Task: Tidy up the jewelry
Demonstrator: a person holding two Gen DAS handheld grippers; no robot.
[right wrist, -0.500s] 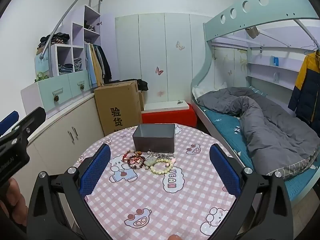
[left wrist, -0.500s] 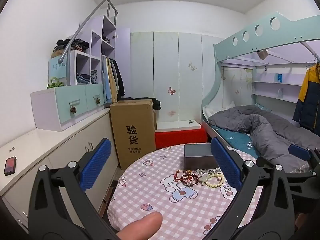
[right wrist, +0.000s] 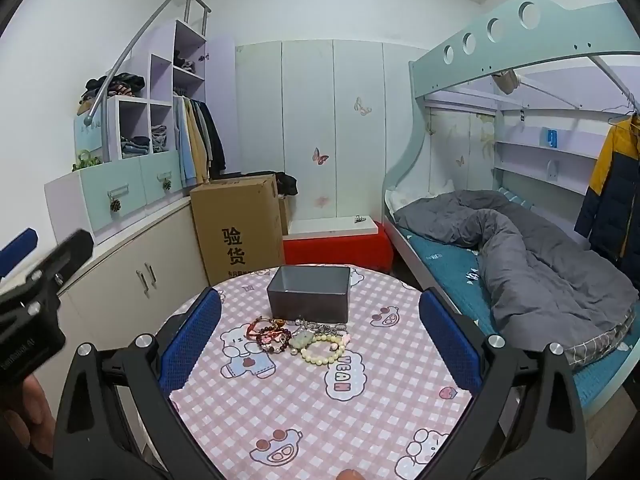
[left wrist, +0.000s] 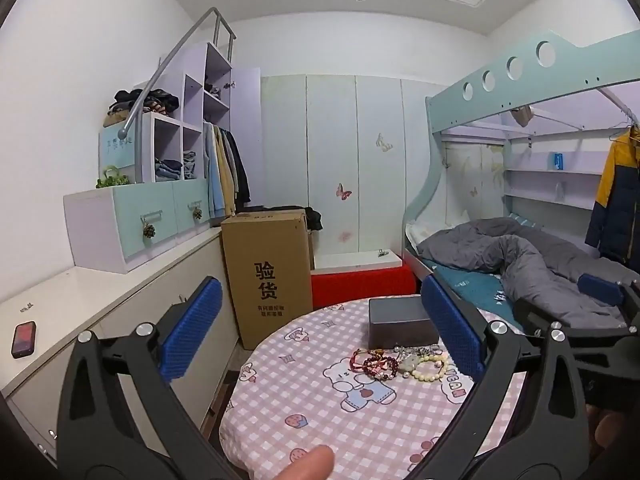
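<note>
Jewelry pile (right wrist: 300,338), one gray box (right wrist: 309,293), two wide-open tools.

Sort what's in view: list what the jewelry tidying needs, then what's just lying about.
Needed: grey box; cream bead bracelet; dark red bracelets; silver chain.

Lying about: cardboard carton; phone; grey duvet; red bench.

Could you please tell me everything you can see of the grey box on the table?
The grey box is a small rectangular container with an open top and plain dark-grey walls, metal or plastic by the look. What shows of its inside looks empty. It stands upright on the far part of the round table with the pink checked cloth. The heap of bracelets lies at its front wall, perhaps touching it. Neither gripper touches it.
</note>
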